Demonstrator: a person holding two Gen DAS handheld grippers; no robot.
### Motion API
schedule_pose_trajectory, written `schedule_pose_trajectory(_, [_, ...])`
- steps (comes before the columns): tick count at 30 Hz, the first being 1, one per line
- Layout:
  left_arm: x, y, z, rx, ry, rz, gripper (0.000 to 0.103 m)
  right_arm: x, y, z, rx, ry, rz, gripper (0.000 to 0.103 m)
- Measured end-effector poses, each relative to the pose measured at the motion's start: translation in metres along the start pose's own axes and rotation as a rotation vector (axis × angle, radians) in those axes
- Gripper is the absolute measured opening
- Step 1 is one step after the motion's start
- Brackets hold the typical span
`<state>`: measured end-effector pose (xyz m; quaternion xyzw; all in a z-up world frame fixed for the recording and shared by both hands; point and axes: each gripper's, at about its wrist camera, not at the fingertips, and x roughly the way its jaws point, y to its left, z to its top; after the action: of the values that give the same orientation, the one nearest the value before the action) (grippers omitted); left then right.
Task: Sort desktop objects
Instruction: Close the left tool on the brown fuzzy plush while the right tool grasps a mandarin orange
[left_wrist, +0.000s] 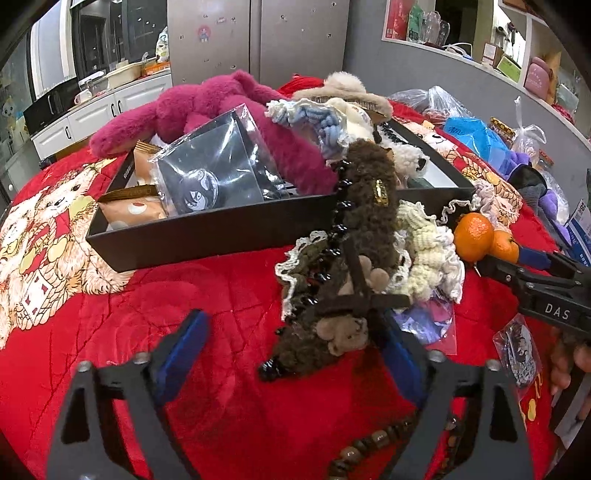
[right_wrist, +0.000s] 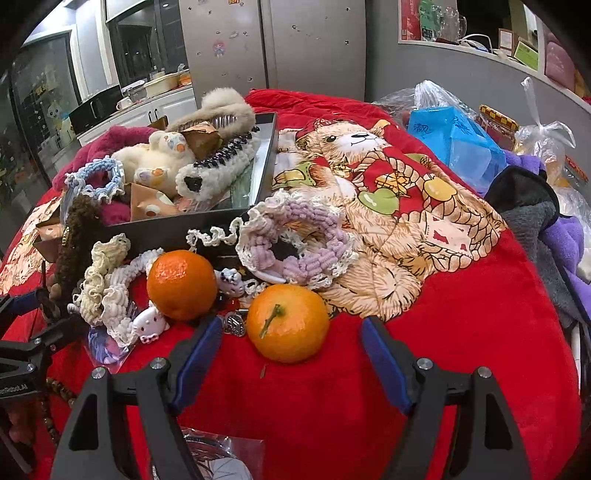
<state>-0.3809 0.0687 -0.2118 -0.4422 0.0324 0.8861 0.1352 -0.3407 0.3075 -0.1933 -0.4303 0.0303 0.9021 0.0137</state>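
A black tray (left_wrist: 207, 230) holds a magenta plush (left_wrist: 207, 107), a bagged badge (left_wrist: 207, 173), snack packs and hair items. A brown fuzzy hair clip (left_wrist: 347, 251) leans from the red cloth against the tray's front wall. My left gripper (left_wrist: 295, 339) is open, its right finger touching the clip's lower end. My right gripper (right_wrist: 291, 347) is open, with the near tangerine (right_wrist: 288, 323) between its fingertips on the cloth. A second tangerine (right_wrist: 181, 284) lies beside it to the left. Both tangerines (left_wrist: 474, 236) show in the left wrist view, with the right gripper (left_wrist: 535, 262) behind them.
Cream (right_wrist: 105, 284) and lilac (right_wrist: 295, 243) scrunchies, a small cat clip (right_wrist: 149, 325) and bagged badges (left_wrist: 519, 350) lie around the fruit. Wooden beads (left_wrist: 369, 443) lie near the left gripper. Blue tissue pack (right_wrist: 458, 144), plastic bags and purple and grey cloths (right_wrist: 546, 221) crowd the right.
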Motion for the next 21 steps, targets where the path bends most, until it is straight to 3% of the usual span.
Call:
schedule_pose_trajectory(4, [-0.002, 0.000, -0.001, 0.001, -0.008, 0.016, 0.065, 0.001, 0.000, 0.000, 0.000, -0.001, -0.003, 0.079])
schedule_pose_trajectory(7, [-0.006, 0.001, -0.002, -0.007, -0.018, 0.009, 0.053, 0.000, -0.002, 0.000, 0.005, -0.008, -0.014, 0.059])
schedule_pose_trajectory(10, [-0.010, 0.002, -0.004, -0.009, -0.030, 0.010, 0.051, -0.003, -0.005, 0.000, 0.023, -0.016, -0.014, 0.042])
schedule_pose_trajectory(15, [-0.022, -0.002, -0.004, 0.013, -0.075, 0.042, 0.049, -0.004, -0.007, 0.001, 0.030, -0.019, -0.023, 0.040])
schedule_pose_trajectory(21, [-0.039, 0.001, -0.002, 0.002, -0.112, 0.011, 0.042, -0.012, -0.011, 0.002, 0.054, -0.044, -0.039, 0.040])
